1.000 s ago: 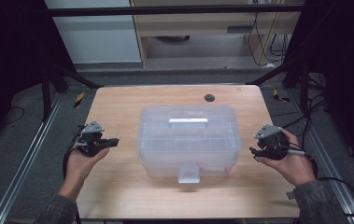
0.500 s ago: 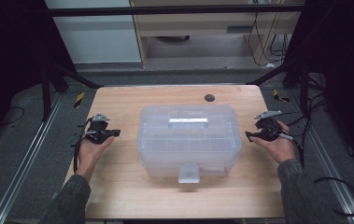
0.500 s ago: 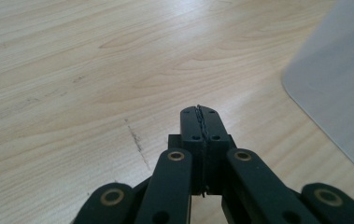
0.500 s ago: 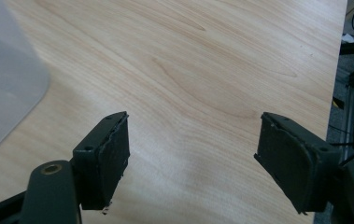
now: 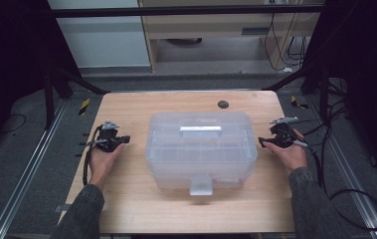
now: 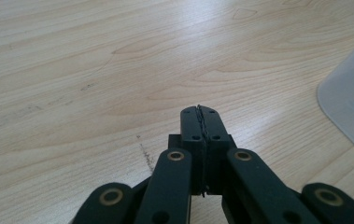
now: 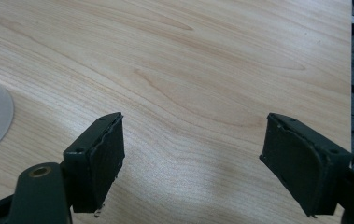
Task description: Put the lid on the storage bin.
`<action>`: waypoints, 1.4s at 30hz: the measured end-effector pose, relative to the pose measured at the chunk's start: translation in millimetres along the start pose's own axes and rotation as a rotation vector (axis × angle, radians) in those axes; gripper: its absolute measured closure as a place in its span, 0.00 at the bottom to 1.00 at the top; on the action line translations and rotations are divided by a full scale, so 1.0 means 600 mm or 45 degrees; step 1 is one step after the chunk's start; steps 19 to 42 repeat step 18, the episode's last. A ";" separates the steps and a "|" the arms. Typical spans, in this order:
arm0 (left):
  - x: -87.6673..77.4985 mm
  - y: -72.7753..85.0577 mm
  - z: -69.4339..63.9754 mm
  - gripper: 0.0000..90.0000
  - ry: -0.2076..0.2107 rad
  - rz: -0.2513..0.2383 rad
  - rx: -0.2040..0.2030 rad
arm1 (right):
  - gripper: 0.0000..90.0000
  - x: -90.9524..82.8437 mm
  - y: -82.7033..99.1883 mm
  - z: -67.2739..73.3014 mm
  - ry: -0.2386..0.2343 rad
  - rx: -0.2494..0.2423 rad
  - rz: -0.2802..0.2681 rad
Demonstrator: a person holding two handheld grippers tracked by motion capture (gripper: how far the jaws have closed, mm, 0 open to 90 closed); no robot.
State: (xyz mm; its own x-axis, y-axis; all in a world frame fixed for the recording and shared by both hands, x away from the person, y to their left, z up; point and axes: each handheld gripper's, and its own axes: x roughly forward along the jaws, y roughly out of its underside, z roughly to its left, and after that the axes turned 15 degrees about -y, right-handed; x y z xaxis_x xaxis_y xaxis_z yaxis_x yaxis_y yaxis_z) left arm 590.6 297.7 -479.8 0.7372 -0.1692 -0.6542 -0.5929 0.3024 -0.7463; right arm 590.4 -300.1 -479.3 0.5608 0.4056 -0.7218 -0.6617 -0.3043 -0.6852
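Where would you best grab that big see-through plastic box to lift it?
Probably by the flat carry handle lying in the middle of the clear box's lid, coming straight down from above. The walls look too wide and smooth for one hand-held gripper, while the handle is narrow and centred.

Pale wooden table [image 5: 141,209] on grey carpet [image 5: 22,159], black frame posts [image 5: 49,84] behind.

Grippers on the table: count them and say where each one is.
2. The left gripper is left of the clear plastic box, jaws shut; the right gripper is right of it, jaws just opening, nothing between them.
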 end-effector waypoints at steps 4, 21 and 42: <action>0.011 0.007 0.000 0.93 -0.012 0.003 -0.012 | 0.21 0.008 0.007 0.001 -0.005 0.019 -0.002; 0.037 0.024 -0.015 0.08 -0.247 0.064 -0.086 | 0.01 0.038 0.041 0.017 0.030 0.185 -0.111; 0.037 0.024 -0.015 0.08 -0.247 0.064 -0.086 | 0.01 0.038 0.041 0.017 0.030 0.185 -0.111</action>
